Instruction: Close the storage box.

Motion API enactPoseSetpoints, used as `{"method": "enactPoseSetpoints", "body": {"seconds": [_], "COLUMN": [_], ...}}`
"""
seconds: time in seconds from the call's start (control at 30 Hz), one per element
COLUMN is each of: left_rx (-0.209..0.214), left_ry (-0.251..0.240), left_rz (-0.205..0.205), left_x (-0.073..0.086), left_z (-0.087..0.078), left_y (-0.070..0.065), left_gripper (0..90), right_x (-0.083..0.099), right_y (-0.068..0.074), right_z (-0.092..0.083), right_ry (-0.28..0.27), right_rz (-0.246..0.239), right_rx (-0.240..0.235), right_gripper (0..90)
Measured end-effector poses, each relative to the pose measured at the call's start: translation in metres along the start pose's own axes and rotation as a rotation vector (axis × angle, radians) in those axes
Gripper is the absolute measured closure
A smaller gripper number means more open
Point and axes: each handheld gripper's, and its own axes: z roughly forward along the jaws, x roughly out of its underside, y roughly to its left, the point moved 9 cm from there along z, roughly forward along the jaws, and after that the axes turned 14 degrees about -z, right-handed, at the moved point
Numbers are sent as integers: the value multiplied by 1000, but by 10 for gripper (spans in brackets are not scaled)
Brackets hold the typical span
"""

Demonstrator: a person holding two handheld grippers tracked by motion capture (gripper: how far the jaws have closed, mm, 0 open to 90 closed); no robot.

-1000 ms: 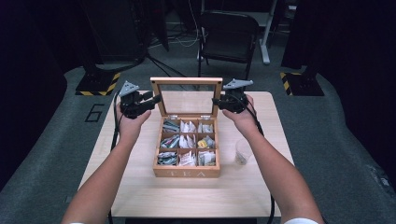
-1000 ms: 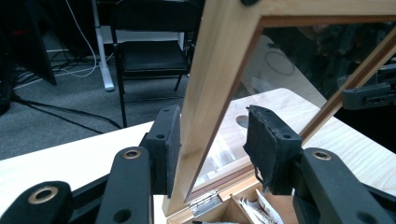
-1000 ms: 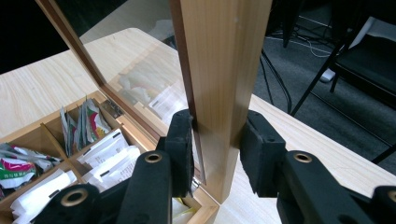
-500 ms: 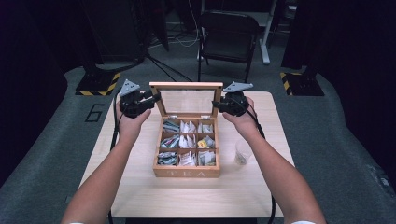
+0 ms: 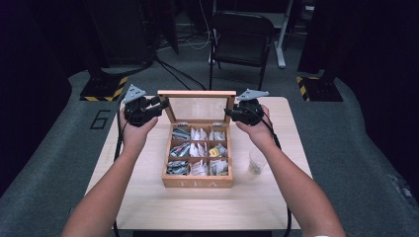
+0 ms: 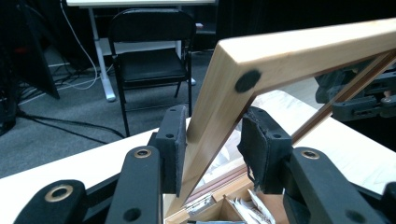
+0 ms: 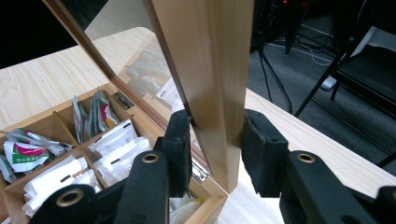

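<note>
- The box (image 5: 197,182) stands in the middle of the table (image 5: 148,202), its front wall toward the person, and it is open.
- At its far edge the lid (image 5: 196,93) stands nearly upright on the hinges, tilted a little back.
- The left gripper (image 5: 160,104) has just been closing its jaws, and the lid's left rail is between them. In the left gripper view both pads (image 6: 173,140) now press on the wood.
- The right gripper (image 5: 230,112) is clamped on the lid's right rail in the same way, one pad on each face.
- I judge that the step in hand is to swing the lid with both grippers. Whether it goes up or down I cannot tell.
- The next move needs both hands to turn together around the hinge line, so that the lid does not twist and the box does not slide.
- Count: one box with nine compartments, three rows of three, all holding sachets (image 5: 199,149).
- One clear cup (image 5: 256,163) stands just beside the box, on its right.
- One lid and two grippers.
- One chair (image 5: 242,37) stands behind the table.
</note>
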Motion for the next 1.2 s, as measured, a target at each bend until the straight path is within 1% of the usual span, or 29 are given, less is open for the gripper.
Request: {"method": "enactPoseSetpoints", "body": {"seconds": [0.03, 0.17, 0.2, 0.33, 0.37, 0.4, 0.43, 0.5, 0.53, 0.57, 0.6, 0.63, 0.67, 0.7, 0.73, 0.77, 0.83, 0.9, 0.93, 0.97, 1.0, 1.07, 1.1, 1.13, 1.2], "left_rx": [1, 3, 4, 7, 7, 9, 13, 17, 19, 18, 18, 20, 21, 25, 26, 27, 26, 28, 28, 28, 32, 34, 37, 37, 39], "left_ry": [-3, 1, -3, -3, -3, -3, -5, -4, 0, 0, -3, 0, -4, -1, 0, -2, 0, 6, 4, 6, 8, 6, 8, 8, 7], "left_rz": [2, 9, 8, 9, 8, 6, 7, 3, 5, 11, 10, 13, 8, 7, 10, 12, 13, 15, 18, 19, 17, 19, 17, 17, 16], "left_x": [-1, -1, -2, -1, 0, 0, 1, 2, 3, 4, 4, 5, 6, 7, 8, 9, 10, 12, 12, 13, 14, 16, 17, 18, 20], "left_z": [-1, -5, -5, -8, -9, -9, -10, -11, -12, -13, -13, -14, -15, -16, -16, -17, -18, -20, -21, -21, -22, -23, -24, -25, -26], "left_y": [-1, -3, -4, -5, -5, -5, -6, -6, -7, -7, -7, -7, -8, -8, -8, -9, -9, -10, -10, -10, -11, -11, -12, -12, -13], "left_gripper": [610, 609, 609, 608, 608, 607, 606, 605, 605, 604, 605, 604, 603, 603, 602, 602, 601, 601, 601, 601, 601, 600, 599, 598, 597], "right_x": [1, 1, 1, 2, 2, 1, 0, -3, -4, -5, -6, -6, -6, -6, -6, -6, -7, -8, -9, -10, -10, -11, -12, -12, -13], "right_y": [1, 2, 3, 4, 4, 5, 5, 8, 9, 10, 11, 12, 13, 14, 15, 15, 17, 18, 18, 19, 19, 21, 22, 23, 26], "right_z": [-1, -1, -2, -3, -3, -3, -4, -7, -10, -11, -12, -14, -17, -18, -20, -21, -25, -29, -31, -33, -34, -39, -40, -42, -46], "right_ry": [3, -4, 2, 5, 4, 2, -11, -20, -24, -34, -38, -37, -39, -39, -35, -35, -39, -41, -46, -47, -47, -48, -53, -53, -58], "right_rz": [8, -8, 8, 2, 4, 19, 24, 28, 20, 19, 24, 19, 20, 37, 41, 44, 35, 46, 42, 52, 41, 46, 34, 36, 25], "right_rx": [-2, 2, 0, -3, -4, -11, -18, -18, -22, -20, -17, -18, -17, -13, -14, -15, -19, -17, -18, -16, -18, -23, -28, -29, -34], "right_gripper": [635, 634, 633, 625, 611, 589, 573, 551, 541, 529, 521, 516, 514, 515, 514, 514, 515, 517, 517, 517, 516, 517, 517, 517, 517]}}
